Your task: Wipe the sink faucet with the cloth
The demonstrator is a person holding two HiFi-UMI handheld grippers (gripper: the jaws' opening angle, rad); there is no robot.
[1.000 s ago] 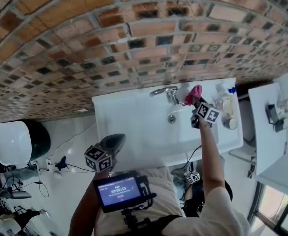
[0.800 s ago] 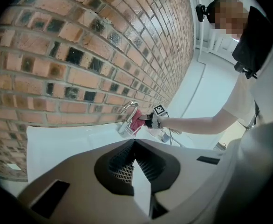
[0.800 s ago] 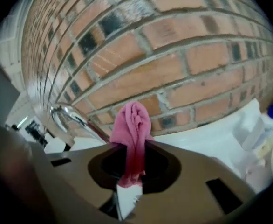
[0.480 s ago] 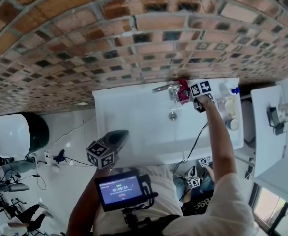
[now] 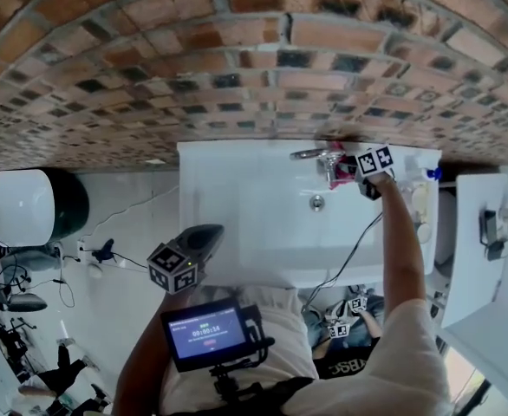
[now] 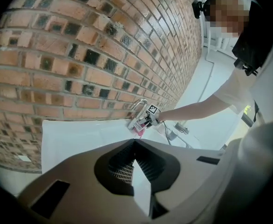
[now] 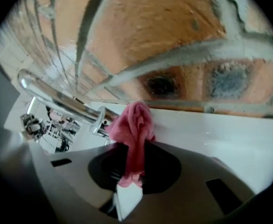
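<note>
Left gripper (image 6: 135, 141): jaws together, nothing between them, held low at about 7 o'clock from the sink (image 5: 237, 206), well apart from the work. Sink is white, glossy, probably slick if wet; drain sits just this side of the faucet (image 5: 316, 155). Right gripper (image 7: 134, 146): arm reached across the basin, jaws clamped on the cloth (image 7: 135, 125), whose bunched pink end sticks out past the tips. Cloth sits at the faucet's 3 o'clock side in the head view and appears to touch the chrome body near its base. Judgement: cloth is light, soft and limp, so it should fold around the spout; gripping a bunched fold, as here, leaves enough free fabric to wipe. Chrome is hard and smooth, so the cloth may skid off. Beyond, a brick wall (image 5: 193, 59) rises at 12 o'clock, close behind the faucet, leaving little room.
</note>
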